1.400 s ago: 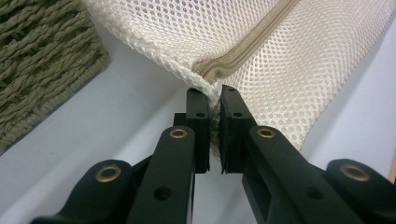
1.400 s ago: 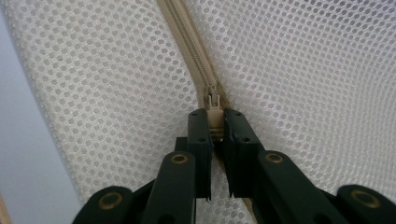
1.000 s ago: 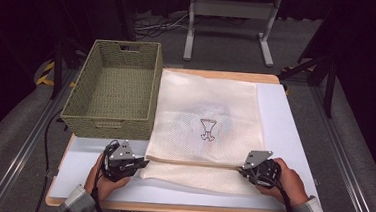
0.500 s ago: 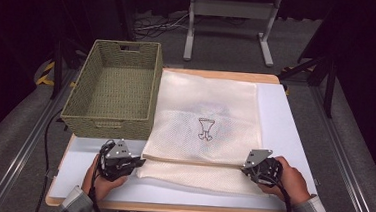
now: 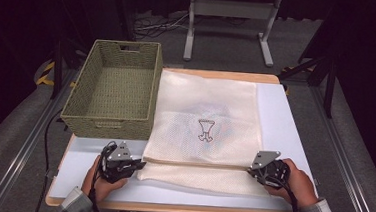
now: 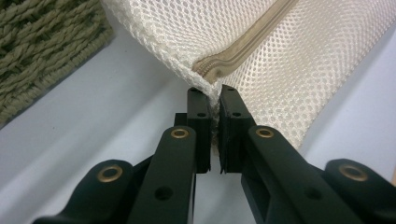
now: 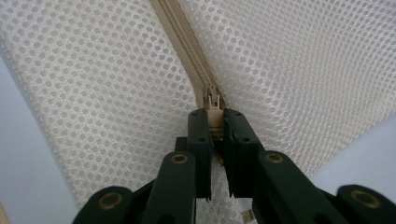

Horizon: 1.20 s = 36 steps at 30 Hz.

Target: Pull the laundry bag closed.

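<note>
Right gripper view: right gripper (image 7: 214,122) clamped the zip pull (image 7: 213,106) of the cream mesh laundry bag (image 7: 299,70); left gripper (image 6: 209,100) pinched its corner near the table's (image 5: 280,117) front edge. Pull might slip if tugged askew.

A cream mesh laundry bag (image 5: 208,112) of soft, perforated cloth lies on a smooth, matt white table top (image 5: 280,117) with a pale wood edge. Its beige zipper (image 7: 184,42) looks like woven tape with fine plastic teeth. Beside it, the olive basket (image 5: 114,93) is rough, woven fibre; the gripper jaws are matt black plastic with brass-coloured rivets.
</note>
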Each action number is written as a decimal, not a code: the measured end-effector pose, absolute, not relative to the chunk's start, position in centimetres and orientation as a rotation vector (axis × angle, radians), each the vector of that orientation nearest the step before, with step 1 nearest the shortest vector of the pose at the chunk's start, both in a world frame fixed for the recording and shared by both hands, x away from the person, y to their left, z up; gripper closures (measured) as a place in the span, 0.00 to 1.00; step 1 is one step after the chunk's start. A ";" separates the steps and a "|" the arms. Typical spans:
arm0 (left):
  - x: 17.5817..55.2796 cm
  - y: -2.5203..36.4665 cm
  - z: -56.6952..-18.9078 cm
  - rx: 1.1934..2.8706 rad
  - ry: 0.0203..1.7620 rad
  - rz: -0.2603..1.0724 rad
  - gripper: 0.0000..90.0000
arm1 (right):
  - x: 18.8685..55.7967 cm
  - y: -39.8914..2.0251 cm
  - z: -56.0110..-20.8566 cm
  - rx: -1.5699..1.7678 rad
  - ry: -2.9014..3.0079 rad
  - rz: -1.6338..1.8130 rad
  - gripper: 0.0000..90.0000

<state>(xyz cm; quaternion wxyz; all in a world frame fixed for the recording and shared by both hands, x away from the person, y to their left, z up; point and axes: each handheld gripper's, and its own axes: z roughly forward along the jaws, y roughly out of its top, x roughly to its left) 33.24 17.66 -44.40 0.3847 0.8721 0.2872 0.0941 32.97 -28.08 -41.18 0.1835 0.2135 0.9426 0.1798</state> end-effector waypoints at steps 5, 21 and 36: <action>33.2 17.6 -44.4 2.227 0.720 0.244 0.95 | 32.9 -28.1 -41.2 0.603 2.654 0.493 0.92; 33.3 17.9 -44.4 2.227 0.742 0.249 0.95 | 32.3 -30.7 -40.8 0.673 2.633 0.469 0.92; 33.0 17.5 -44.8 2.230 0.713 0.226 0.95 | 32.5 -31.0 -40.9 0.704 2.598 0.467 0.92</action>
